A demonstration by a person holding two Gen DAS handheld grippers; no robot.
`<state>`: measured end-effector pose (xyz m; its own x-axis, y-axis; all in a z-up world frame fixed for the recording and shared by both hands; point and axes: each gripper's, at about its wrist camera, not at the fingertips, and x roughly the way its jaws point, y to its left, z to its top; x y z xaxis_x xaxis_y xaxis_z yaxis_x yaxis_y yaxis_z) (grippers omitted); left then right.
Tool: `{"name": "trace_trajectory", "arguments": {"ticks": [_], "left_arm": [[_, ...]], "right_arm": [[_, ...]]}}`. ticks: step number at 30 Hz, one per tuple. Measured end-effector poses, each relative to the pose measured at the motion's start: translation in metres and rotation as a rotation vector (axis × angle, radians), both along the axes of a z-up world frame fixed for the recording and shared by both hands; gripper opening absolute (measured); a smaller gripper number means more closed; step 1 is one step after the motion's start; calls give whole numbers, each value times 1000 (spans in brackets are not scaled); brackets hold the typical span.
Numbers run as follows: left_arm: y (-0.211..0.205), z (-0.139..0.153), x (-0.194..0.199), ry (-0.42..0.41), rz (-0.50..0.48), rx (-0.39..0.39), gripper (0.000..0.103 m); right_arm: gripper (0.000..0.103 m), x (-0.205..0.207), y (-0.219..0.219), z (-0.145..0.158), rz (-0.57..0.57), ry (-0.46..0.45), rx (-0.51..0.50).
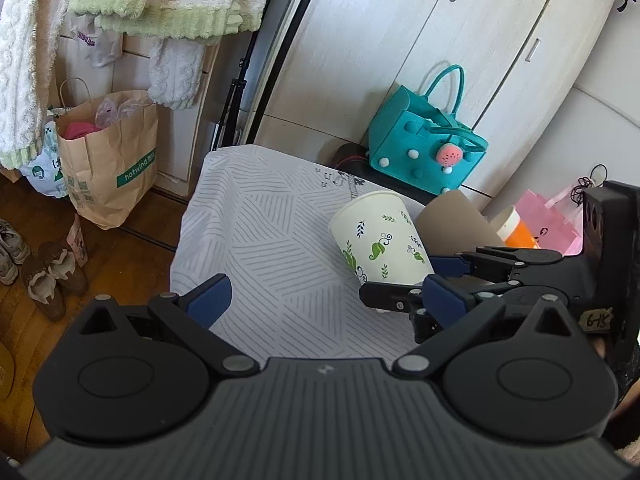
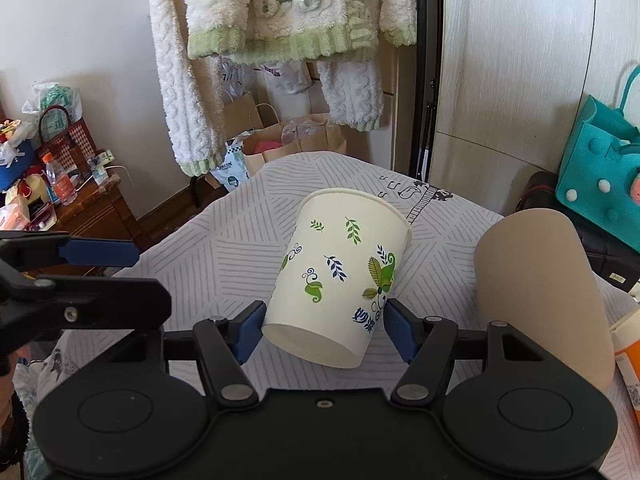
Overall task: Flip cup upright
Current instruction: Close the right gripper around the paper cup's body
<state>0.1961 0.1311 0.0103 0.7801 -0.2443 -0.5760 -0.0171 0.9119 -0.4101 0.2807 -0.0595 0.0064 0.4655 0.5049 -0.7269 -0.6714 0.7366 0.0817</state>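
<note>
A white paper cup (image 2: 340, 276) with green and blue leaf prints is held tilted above the striped tablecloth (image 2: 224, 240), rim up and away, base toward the camera. My right gripper (image 2: 324, 328) is shut on the cup near its base, one blue pad on each side. In the left wrist view the cup (image 1: 380, 240) is at centre right with the right gripper (image 1: 436, 280) clamped on its lower end. My left gripper (image 1: 324, 300) is open and empty, just left of the cup; it also shows in the right wrist view (image 2: 100, 256).
A plain brown paper cup (image 2: 540, 288) stands to the right of the held cup, with an orange bottle (image 1: 516, 232) behind it. A teal felt bag (image 1: 428, 140) sits at the back right. A brown paper bag (image 1: 108, 168) and shoes (image 1: 48, 280) are on the floor at left.
</note>
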Motion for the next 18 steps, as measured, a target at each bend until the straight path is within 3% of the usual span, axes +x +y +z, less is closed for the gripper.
{"name": "trace_trajectory", "arguments": {"ticks": [5, 18], "left_arm": [[-2, 5, -11, 1, -8, -49, 103], [-27, 24, -48, -13, -58, -26, 103]], "right_arm": [[69, -15, -8, 8, 2, -7, -12], [69, -62, -44, 18, -22, -12, -26]]}}
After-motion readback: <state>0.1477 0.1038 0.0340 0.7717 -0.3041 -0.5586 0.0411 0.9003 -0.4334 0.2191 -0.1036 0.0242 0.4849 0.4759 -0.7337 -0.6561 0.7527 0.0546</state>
